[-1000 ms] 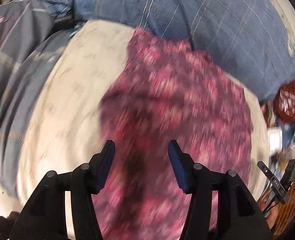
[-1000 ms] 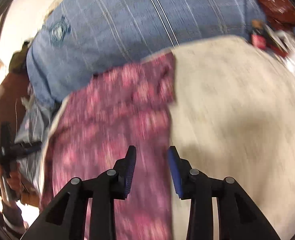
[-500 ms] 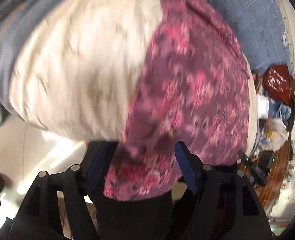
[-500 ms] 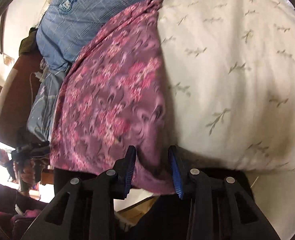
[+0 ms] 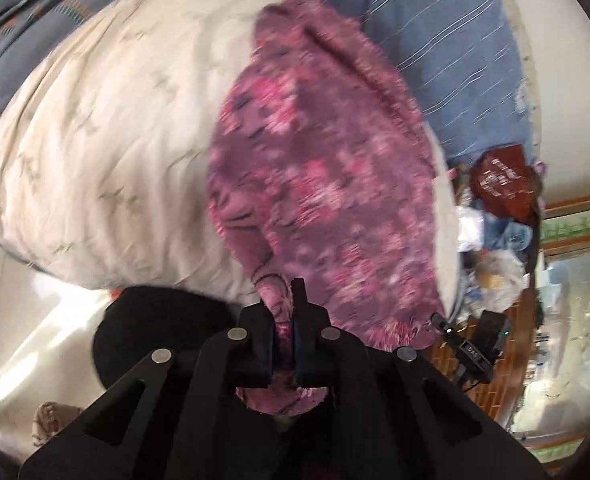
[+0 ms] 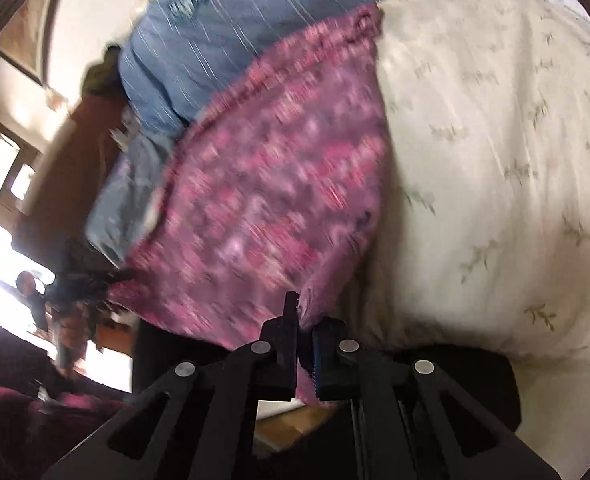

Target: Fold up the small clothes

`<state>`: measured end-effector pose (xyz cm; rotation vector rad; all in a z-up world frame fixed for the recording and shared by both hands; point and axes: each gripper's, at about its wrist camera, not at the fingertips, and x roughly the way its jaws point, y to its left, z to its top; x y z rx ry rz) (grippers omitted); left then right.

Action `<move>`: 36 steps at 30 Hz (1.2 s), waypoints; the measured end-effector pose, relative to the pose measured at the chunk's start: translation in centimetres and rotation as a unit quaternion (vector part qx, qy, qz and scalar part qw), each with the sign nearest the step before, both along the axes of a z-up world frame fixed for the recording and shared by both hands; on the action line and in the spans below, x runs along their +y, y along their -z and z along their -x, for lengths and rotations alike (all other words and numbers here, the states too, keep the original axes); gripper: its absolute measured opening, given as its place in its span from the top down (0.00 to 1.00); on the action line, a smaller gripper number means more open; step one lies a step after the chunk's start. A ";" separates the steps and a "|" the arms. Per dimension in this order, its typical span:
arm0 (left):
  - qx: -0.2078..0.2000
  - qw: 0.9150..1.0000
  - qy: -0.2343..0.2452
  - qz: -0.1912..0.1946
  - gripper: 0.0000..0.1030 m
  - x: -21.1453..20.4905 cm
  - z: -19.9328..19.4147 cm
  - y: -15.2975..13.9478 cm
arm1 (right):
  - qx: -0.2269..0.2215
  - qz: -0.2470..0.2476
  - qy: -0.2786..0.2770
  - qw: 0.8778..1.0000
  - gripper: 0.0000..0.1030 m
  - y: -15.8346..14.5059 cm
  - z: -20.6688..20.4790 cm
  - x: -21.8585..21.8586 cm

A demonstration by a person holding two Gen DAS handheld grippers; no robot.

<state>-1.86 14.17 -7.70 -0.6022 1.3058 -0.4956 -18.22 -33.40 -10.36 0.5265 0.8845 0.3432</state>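
Left gripper (image 5: 284, 320): pressed shut on the near hem of the pink floral garment (image 5: 319, 184). Right gripper (image 6: 305, 334): likewise clamped on the opposite near corner. Garment is spread lengthwise away from both, across the cream bedding (image 5: 107, 128).

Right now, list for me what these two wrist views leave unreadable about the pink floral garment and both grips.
- Garment type: the pink floral garment is motion-blurred in both views.
- Its near hem: hidden behind the left hand-held gripper in the left view and the right hand-held gripper in the right.
- Fabric layers pinched: covered by the closed fingers.
- Its far end: bunched against the blue striped bedding.
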 end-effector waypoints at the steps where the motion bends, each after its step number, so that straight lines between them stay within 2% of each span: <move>1: -0.006 1.000 -0.002 0.008 0.96 0.0 -0.3 -0.5 | -0.010 -0.014 0.005 1.000 0.95 -0.6 -0.1 -0.3; 4: -0.031 0.999 -0.016 0.032 0.96 0.4 -1.7 -2.0 | -0.039 -0.056 0.019 0.997 0.95 -2.3 -0.8 -1.3; 9: -0.061 0.995 -0.060 0.052 0.96 1.2 -5.8 -3.5 | -0.075 -0.098 0.045 0.991 0.95 -4.9 -3.9 -3.2; 14: -0.073 0.990 -0.100 0.067 0.96 1.7 -11.9 -3.9 | -0.110 -0.117 0.071 0.984 0.95 -7.8 -9.4 -5.2; 16: -0.073 0.989 -0.103 0.081 0.96 1.5 -14.5 -3.9 | -0.120 -0.124 0.080 0.982 0.95 -8.5 -11.8 -5.8; 18: -0.077 0.988 -0.108 0.075 0.96 1.1 -17.3 -4.0 | -0.120 -0.130 0.087 0.980 0.95 -8.8 -14.6 -6.2; 24: -0.071 0.988 -0.117 0.075 0.96 -0.9 -26.3 -2.8 | -0.103 -0.149 0.120 0.976 0.95 -7.8 -23.4 -7.9; 30: -0.029 0.990 -0.128 0.052 0.96 -3.4 -34.3 1.1 | -0.070 -0.156 0.157 0.973 0.95 -4.9 -29.8 -9.9; 32: -0.006 0.990 -0.130 0.061 0.96 -4.0 -35.9 2.4 | -0.053 -0.163 0.164 0.972 0.95 -3.8 -31.5 -10.4; 34: -0.007 0.989 -0.129 0.066 0.96 -4.3 -37.1 2.5 | -0.045 -0.182 0.166 0.968 0.95 -3.3 -32.8 -10.9; 36: -0.007 0.987 -0.131 0.089 0.96 -4.4 -38.5 2.6 | -0.050 -0.192 0.170 0.965 0.95 -3.4 -33.5 -11.4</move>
